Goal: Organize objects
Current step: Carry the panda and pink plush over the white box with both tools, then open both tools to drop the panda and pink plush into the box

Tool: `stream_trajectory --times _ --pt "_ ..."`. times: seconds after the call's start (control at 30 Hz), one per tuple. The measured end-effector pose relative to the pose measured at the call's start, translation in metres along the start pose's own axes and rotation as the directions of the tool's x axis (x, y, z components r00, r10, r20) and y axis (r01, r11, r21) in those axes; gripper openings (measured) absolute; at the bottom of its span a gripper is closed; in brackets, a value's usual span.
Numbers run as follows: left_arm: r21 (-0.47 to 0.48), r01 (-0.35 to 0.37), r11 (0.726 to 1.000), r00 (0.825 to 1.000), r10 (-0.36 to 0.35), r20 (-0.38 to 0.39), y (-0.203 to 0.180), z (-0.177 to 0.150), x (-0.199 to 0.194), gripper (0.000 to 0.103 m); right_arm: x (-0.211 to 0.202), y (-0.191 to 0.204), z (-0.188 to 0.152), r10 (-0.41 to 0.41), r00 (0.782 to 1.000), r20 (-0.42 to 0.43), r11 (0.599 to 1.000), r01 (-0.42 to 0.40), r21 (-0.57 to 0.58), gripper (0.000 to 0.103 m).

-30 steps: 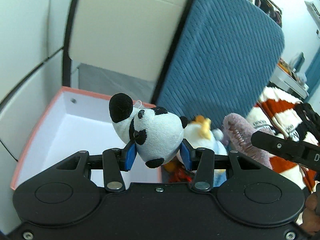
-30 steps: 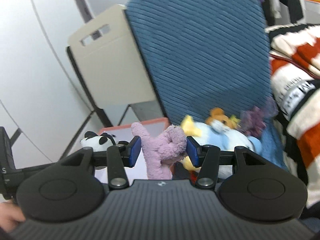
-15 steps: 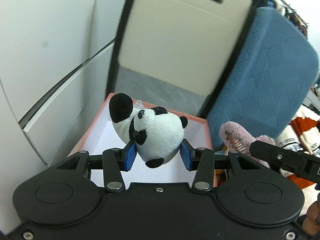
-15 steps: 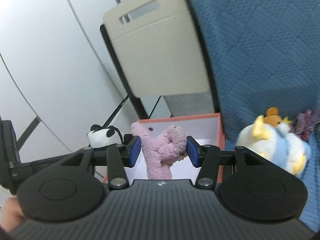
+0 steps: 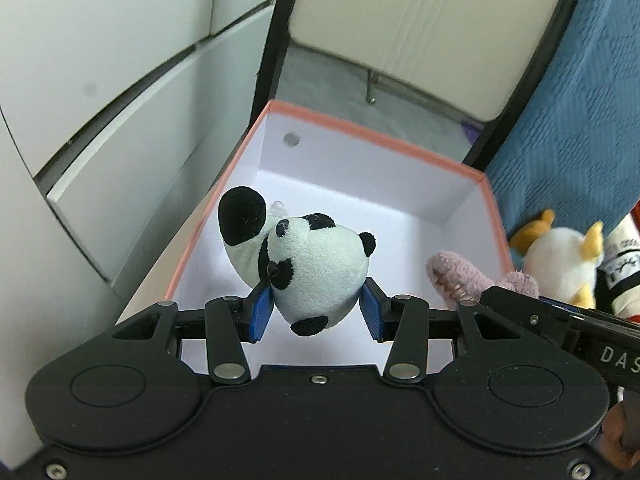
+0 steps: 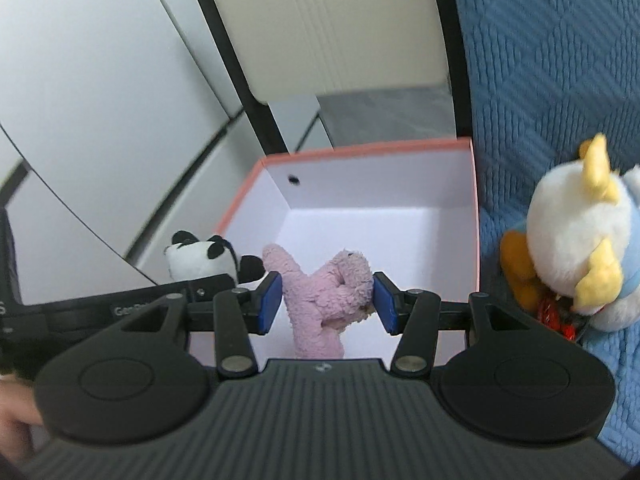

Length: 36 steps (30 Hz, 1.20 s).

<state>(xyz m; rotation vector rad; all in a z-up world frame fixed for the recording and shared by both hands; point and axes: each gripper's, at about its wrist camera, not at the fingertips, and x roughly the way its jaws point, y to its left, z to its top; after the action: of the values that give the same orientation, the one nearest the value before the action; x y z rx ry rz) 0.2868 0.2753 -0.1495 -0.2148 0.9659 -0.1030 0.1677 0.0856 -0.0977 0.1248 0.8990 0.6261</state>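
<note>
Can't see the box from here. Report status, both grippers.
Left gripper shut on panda, above box. Right gripper shut on pink plush, also over it. Box looks empty, nothing blocking the drop.

Left gripper pitched steeply downward, both blue pads pressed against the sides of a panda, grip firm. Right gripper angled downward alongside, pads clamped on a pink plush. Grippers side by side, close together, each visible at the edge of the other's view. Part of a hand visible at lower left of right view.
</note>
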Motion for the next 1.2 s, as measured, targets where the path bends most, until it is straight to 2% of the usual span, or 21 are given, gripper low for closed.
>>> stream_trajectory --times 0.23,0.37,0.43,0.47,0.5,0.57,0.67,0.93,1.2 --pt "-0.022 -0.014 1.000 0.999 0.013 -0.033 0.015 -0.004 0.013 0.044 0.029 0.000 -0.014 -0.022 0.997 -0.070 1.000 0.022 0.004 0.052" --pt "-0.034 -0.007 0.999 0.999 0.006 -0.035 0.019 -0.002 0.011 0.044 0.033 0.001 -0.016 -0.024 0.997 -0.071 1.000 0.024 -0.007 0.052" --pt "-0.043 0.007 0.999 1.000 -0.008 -0.030 0.020 0.001 0.007 0.050 0.031 0.003 -0.015 -0.022 0.998 -0.064 1.000 0.021 -0.013 0.052" --pt "-0.047 0.007 0.999 1.000 -0.008 -0.022 0.021 0.003 0.004 0.058 0.031 0.003 -0.014 -0.019 0.998 -0.064 1.000 0.018 -0.016 0.053" --pt "-0.045 0.003 0.999 1.000 -0.003 -0.011 0.020 0.004 0.000 0.063 0.029 0.004 -0.012 -0.014 0.998 -0.062 1.000 0.013 -0.018 0.057" --pt "-0.028 -0.008 1.000 1.000 0.009 0.013 0.018 0.005 -0.010 0.064 0.025 0.004 -0.011 -0.013 0.998 -0.054 1.000 0.012 -0.022 0.067" --pt "-0.012 -0.003 1.000 0.999 0.003 0.038 0.014 0.006 -0.025 0.064 0.013 0.005 -0.010 -0.019 1.000 -0.018 0.999 0.018 -0.040 0.074" --pt "0.013 0.020 1.000 0.995 -0.021 0.101 -0.013 -0.004 -0.067 0.063 -0.041 0.001 -0.010 -0.004 0.995 0.100 0.998 0.009 -0.058 0.074" --pt "0.054 0.056 0.997 0.984 -0.064 0.168 -0.052 -0.024 -0.108 0.063 -0.102 -0.017 -0.017 -0.005 0.974 0.226 0.999 0.016 -0.047 0.074"
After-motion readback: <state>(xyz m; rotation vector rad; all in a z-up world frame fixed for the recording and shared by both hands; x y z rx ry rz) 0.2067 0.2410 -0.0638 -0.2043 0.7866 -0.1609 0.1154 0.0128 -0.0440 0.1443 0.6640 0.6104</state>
